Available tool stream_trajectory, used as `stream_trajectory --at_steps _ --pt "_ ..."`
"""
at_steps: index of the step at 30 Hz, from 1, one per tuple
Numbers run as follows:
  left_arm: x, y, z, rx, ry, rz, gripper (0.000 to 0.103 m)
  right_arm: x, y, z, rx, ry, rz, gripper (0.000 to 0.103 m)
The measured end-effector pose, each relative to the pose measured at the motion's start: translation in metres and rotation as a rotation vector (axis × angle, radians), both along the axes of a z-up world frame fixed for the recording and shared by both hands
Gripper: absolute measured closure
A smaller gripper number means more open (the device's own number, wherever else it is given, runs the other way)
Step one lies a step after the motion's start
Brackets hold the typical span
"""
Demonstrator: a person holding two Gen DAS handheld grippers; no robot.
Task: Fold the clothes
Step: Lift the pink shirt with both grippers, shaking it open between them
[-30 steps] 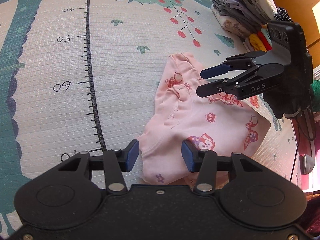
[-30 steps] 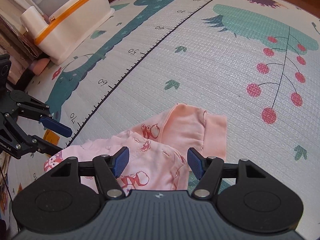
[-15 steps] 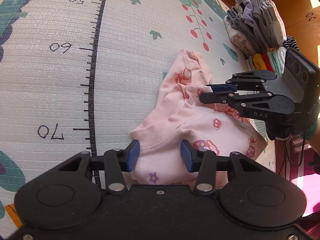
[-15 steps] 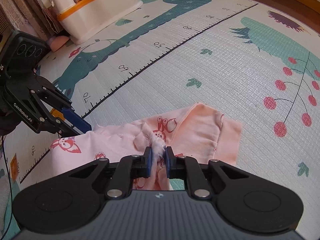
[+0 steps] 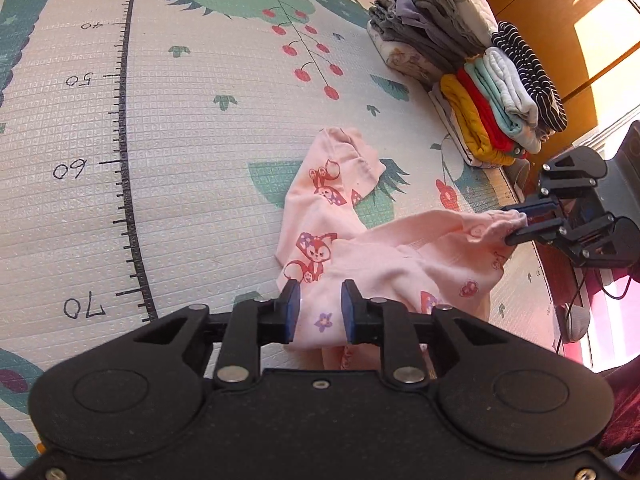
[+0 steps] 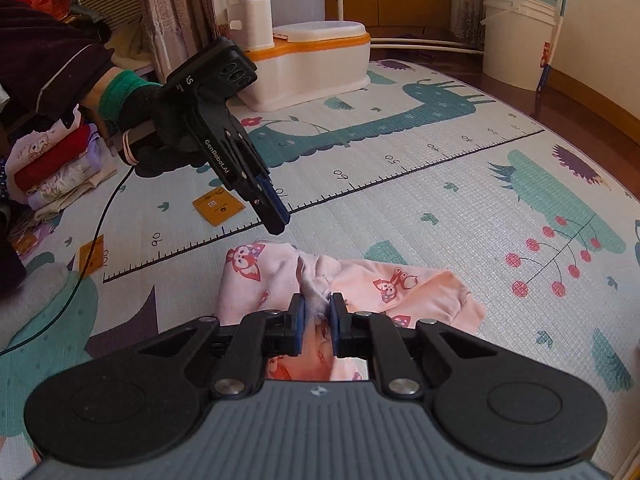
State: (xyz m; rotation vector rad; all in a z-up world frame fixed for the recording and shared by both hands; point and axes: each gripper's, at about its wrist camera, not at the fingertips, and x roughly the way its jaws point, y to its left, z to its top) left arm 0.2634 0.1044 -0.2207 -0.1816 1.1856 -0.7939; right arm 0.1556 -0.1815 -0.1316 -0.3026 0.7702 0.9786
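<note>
Printed foam play mat [image 5: 192,128]: pink fox-print garment [image 5: 384,264] lying crumpled. Your right gripper [image 6: 317,312] pinches its bunched fabric; your left gripper [image 5: 317,312] gapes, empty.

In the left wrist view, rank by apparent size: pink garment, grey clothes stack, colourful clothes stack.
1. pink garment, largest, though nearest the camera.
2-3. grey clothes stack and colourful clothes stack look alike; unranked.

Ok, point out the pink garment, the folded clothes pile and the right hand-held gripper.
pink garment [image 5: 372,264]: left wrist view, body fabric.
folded clothes pile [image 5: 496,108]: left wrist view, stacked edges.
right hand-held gripper [image 6: 317,314]: right wrist view, between fingertips.
</note>
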Motion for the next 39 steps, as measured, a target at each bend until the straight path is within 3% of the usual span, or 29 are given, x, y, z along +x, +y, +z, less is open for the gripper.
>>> stream_trajectory --at_steps 6,13,14,15,19,29,39 --pt "0.015 -0.016 -0.002 -0.074 0.071 -0.102 0.052 -0.017 -0.011 -0.001 0.007 0.016 0.000 0.088" --pt "0.011 -0.040 -0.019 -0.095 0.164 -0.227 0.054 -0.022 -0.018 -0.002 0.022 0.019 0.002 0.088" --pt "0.005 -0.043 -0.017 -0.083 0.146 -0.260 0.054 -0.022 -0.020 -0.002 0.024 0.020 -0.005 0.088" --pt "0.000 -0.046 -0.015 -0.072 0.129 -0.293 0.062 -0.021 -0.022 -0.003 0.026 0.021 -0.012 0.088" --pt "-0.018 -0.044 0.003 -0.059 0.019 -0.330 0.098 -0.014 -0.027 -0.002 0.031 0.016 -0.050 0.088" --pt "-0.008 -0.026 0.087 -0.025 -0.296 -0.283 0.101 0.027 -0.033 0.017 0.070 -0.056 -0.174 0.088" --pt "0.034 -0.024 0.147 0.143 -0.583 -0.090 0.101 0.108 -0.012 0.056 0.059 -0.215 -0.282 0.089"
